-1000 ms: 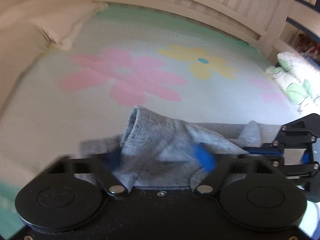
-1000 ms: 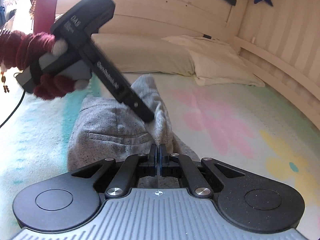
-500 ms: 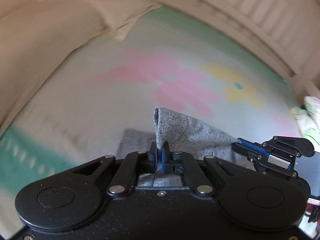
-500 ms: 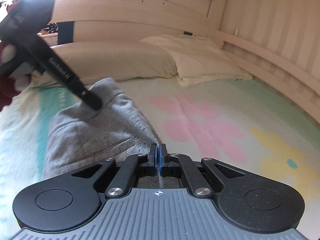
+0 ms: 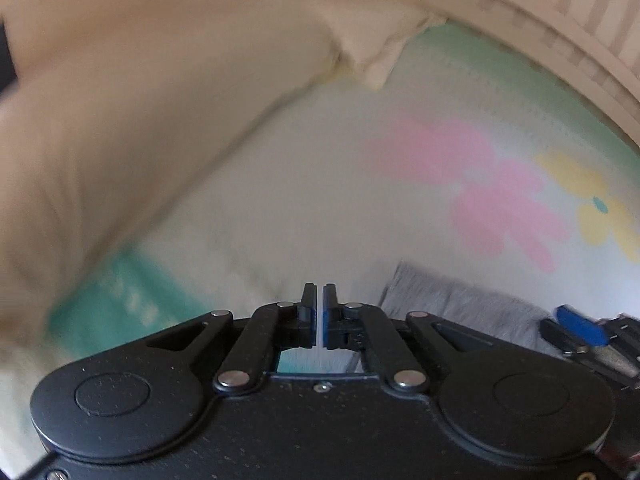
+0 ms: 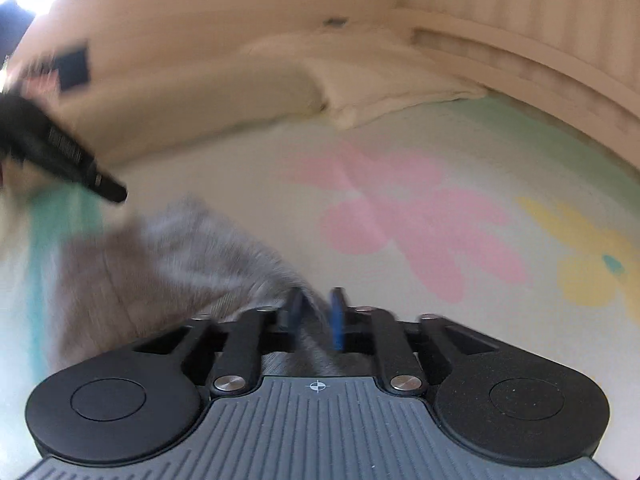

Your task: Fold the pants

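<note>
1. At the far left of my left wrist view a cream pillow fills the frame, badly blurred.
2. Below it runs the bedspread, pale with a teal band at the left and a pink flower and yellow flower printed toward the right.
3. My left gripper has its two fingers pressed almost together, only a thin slit of light between them, with no cloth in the slit.
4. The grey pants lie flat on the bedspread just to the right of that gripper, apart from its fingers.
5. At the right edge the other gripper's blue pad sits against the far end of the pants.
6. In my right wrist view, the left gripper's black finger points down at the upper left, its tip just above the pants.
7. My right gripper is spread apart, grey fabric running up between the fingers; blur stops me from telling whether either pad touches it.
</note>
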